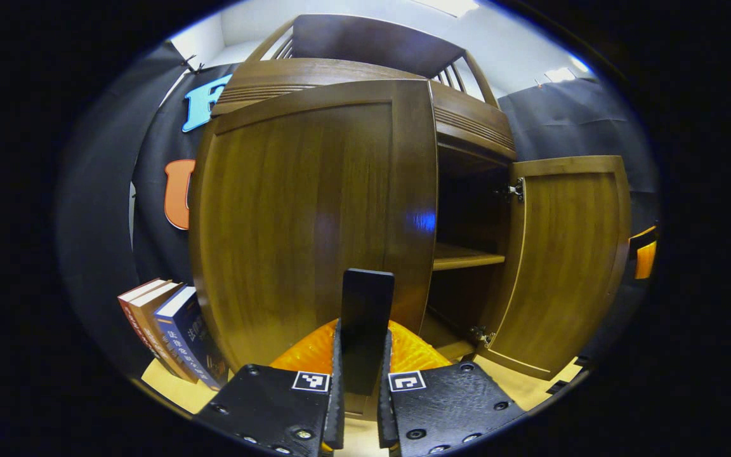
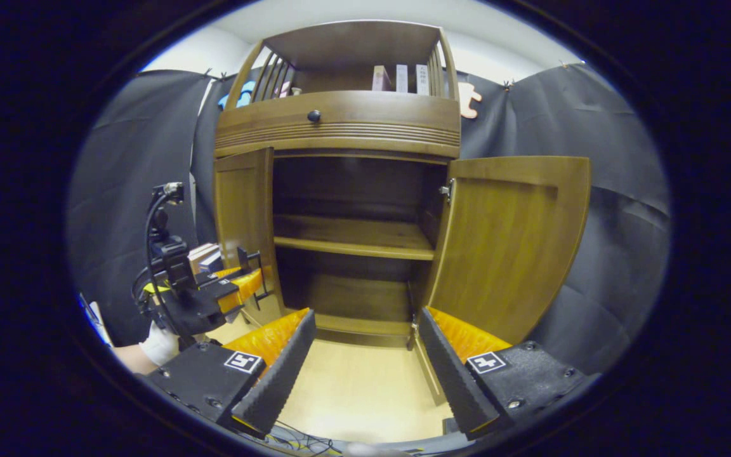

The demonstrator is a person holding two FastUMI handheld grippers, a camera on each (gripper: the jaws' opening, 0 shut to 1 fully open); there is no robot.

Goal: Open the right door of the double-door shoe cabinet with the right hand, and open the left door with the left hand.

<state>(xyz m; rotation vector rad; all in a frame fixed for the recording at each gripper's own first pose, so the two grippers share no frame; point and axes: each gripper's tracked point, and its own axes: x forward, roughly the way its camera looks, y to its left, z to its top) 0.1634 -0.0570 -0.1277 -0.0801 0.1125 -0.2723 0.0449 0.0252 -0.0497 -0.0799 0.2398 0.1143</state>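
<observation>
Shoe cabinet [image 2: 340, 120], at 12 o'clock in my right gripper view: right door [image 2: 511, 241] swung wide, left door [image 2: 245, 222] partly open, its handle [image 1: 365, 317] clamped in my left gripper [image 1: 360, 406] jaws. My right gripper [image 2: 365, 374] hangs back, jaws parted and empty. I judge the second step underway; next, pull the left door wider toward 9 o'clock.
</observation>
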